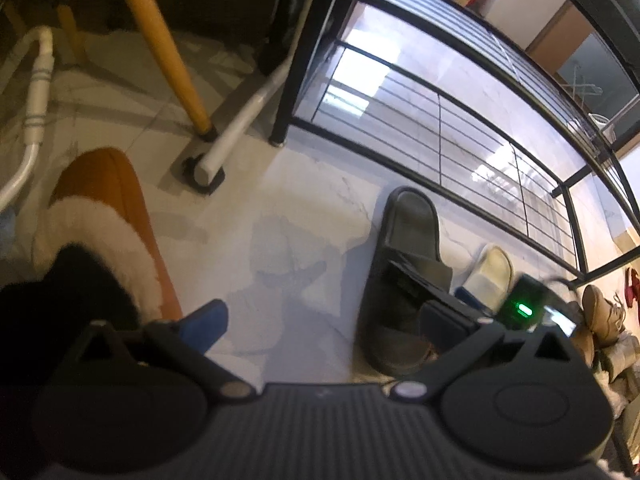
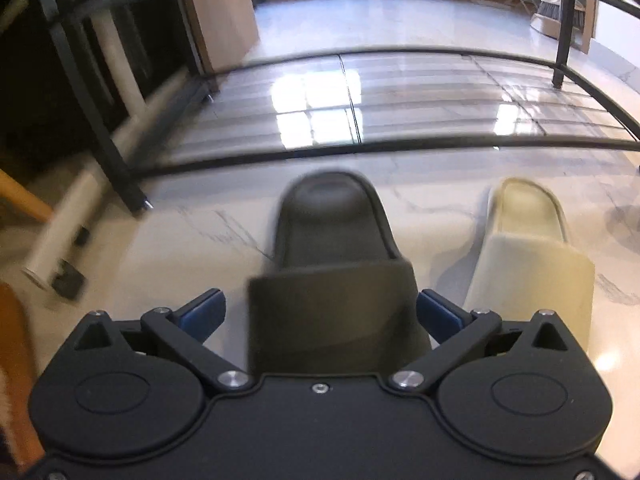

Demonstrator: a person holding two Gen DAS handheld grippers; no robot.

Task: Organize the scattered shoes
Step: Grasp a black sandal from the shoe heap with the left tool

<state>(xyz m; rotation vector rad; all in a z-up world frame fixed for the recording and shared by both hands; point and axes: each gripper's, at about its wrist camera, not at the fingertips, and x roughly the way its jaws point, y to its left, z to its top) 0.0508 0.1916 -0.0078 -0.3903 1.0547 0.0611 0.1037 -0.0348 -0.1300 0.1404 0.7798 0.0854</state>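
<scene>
A dark grey slide (image 2: 332, 240) lies on the pale floor in front of the black shoe rack (image 2: 360, 145). My right gripper (image 2: 320, 312) is open, with one blue pad (image 2: 204, 314) on each side of the slide's strap. A cream slide (image 2: 528, 240) lies just right of the dark one. In the left wrist view the dark grey slide (image 1: 412, 220) and the cream slide (image 1: 496, 268) are at the right, partly covered by the right gripper's body with its green light (image 1: 522, 311). My left gripper (image 1: 320, 320) hangs open over bare floor. An orange fleece-lined boot (image 1: 108, 208) stands at its left.
The rack's wire shelf (image 1: 460, 140) holds no shoes where it shows. Brown shoes (image 1: 600, 312) and something red (image 1: 632, 284) lie at the far right. A yellow chair leg (image 1: 168, 52) and a white caster leg (image 1: 240, 124) stand left of the rack.
</scene>
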